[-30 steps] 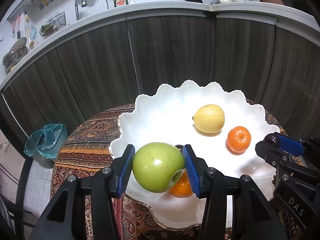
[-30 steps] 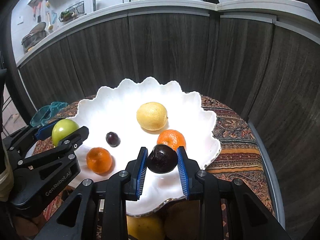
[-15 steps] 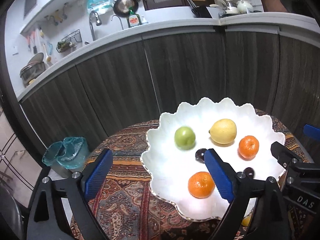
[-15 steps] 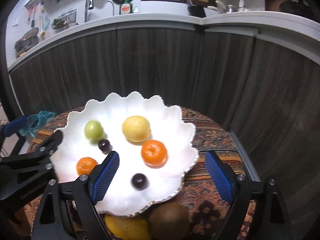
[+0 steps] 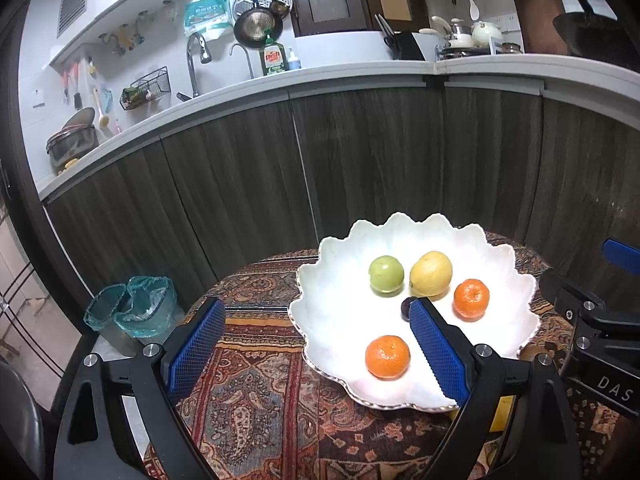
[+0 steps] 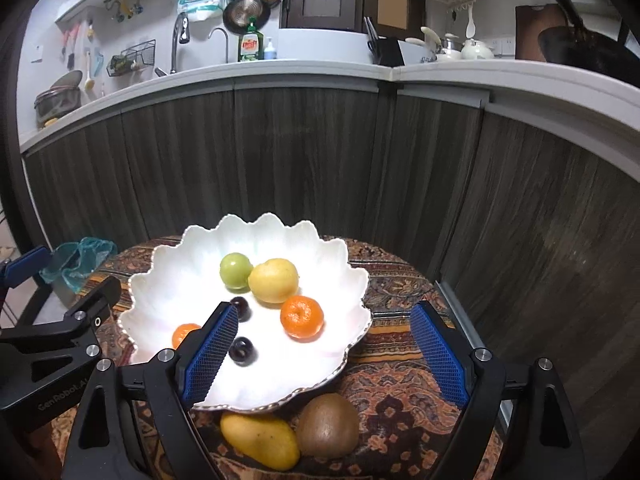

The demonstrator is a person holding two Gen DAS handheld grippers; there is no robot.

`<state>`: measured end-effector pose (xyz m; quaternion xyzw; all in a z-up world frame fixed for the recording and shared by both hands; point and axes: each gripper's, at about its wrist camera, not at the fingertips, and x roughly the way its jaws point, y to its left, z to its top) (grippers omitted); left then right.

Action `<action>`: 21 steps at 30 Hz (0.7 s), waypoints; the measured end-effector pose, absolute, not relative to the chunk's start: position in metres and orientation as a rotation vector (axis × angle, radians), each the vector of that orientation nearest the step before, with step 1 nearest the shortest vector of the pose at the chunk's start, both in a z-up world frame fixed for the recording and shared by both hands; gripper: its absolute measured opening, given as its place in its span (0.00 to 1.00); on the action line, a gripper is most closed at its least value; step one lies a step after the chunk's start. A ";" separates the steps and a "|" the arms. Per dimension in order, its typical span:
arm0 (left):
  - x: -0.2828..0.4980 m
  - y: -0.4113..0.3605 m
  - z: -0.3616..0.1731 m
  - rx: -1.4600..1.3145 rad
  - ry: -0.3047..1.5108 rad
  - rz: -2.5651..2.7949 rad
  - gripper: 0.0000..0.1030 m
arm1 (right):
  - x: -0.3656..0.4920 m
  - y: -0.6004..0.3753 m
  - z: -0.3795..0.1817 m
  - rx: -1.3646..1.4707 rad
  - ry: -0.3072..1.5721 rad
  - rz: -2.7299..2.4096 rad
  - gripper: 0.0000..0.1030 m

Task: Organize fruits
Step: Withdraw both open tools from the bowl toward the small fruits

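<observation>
Both sets of jaws stand wide apart and hold nothing. The left gripper (image 5: 316, 354) frames patterned cloth, with the scalloped white bowl (image 5: 332, 264) reaching past its right jaw. The right gripper (image 6: 326, 354) frames the bowl's near rim; one dark plum (image 6: 241, 351) lies just inside its left jaw, a second plum (image 6: 241, 307) a little beyond.

Further ahead in the bowl sit a green apple (image 6: 235, 271) touching a lemon (image 6: 274, 281), an orange (image 6: 301, 316) nearer the right gripper, and a second orange (image 5: 387, 356) nearer the left gripper.

Two fruits lie outside the bowl, on the surface below the right gripper: a mango (image 6: 262, 440) tucked partly under the rim, and a kiwi (image 6: 328, 426) beside it.

These probably come next. A good pick likely lifts clear of the rim first, then drops onto the kiwi, which has open cloth around it. The mango is tighter; the overhanging rim could be knocked. The round surface (image 6: 404, 280) ends close on the right.
</observation>
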<state>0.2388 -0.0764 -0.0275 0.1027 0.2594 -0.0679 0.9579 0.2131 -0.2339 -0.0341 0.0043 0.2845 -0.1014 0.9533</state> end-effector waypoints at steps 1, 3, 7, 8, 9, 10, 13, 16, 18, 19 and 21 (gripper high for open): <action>0.236 -0.075 -0.026 0.206 0.523 -0.138 0.92 | 0.210 -0.233 -0.032 0.008 0.574 -0.204 0.86; 0.230 -0.074 -0.024 0.206 0.517 -0.137 0.94 | 0.205 -0.232 -0.029 0.006 0.564 -0.204 0.86; 0.222 -0.072 -0.023 0.201 0.517 -0.137 0.94 | 0.195 -0.230 -0.026 0.007 0.554 -0.203 0.86; 0.220 -0.072 -0.023 0.200 0.517 -0.137 0.94 | 0.193 -0.230 -0.026 0.010 0.555 -0.202 0.86; 0.218 -0.071 -0.023 0.198 0.517 -0.138 0.94 | 0.191 -0.229 -0.025 0.011 0.555 -0.202 0.86; 0.217 -0.071 -0.023 0.197 0.517 -0.139 0.94 | 0.190 -0.230 -0.026 0.013 0.556 -0.201 0.86; 0.213 -0.069 -0.023 0.192 0.518 -0.141 0.94 | 0.185 -0.229 -0.026 0.018 0.557 -0.196 0.86; 0.209 -0.069 -0.026 0.190 0.525 -0.144 0.94 | 0.180 -0.227 -0.027 0.016 0.556 -0.194 0.86; 0.205 -0.069 -0.027 0.189 0.524 -0.146 0.94 | 0.177 -0.227 -0.027 0.017 0.556 -0.196 0.86; 0.202 -0.069 -0.027 0.189 0.525 -0.148 0.94 | 0.175 -0.227 -0.028 0.018 0.556 -0.196 0.86; 0.199 -0.069 -0.029 0.188 0.527 -0.151 0.94 | 0.172 -0.227 -0.029 0.019 0.555 -0.196 0.86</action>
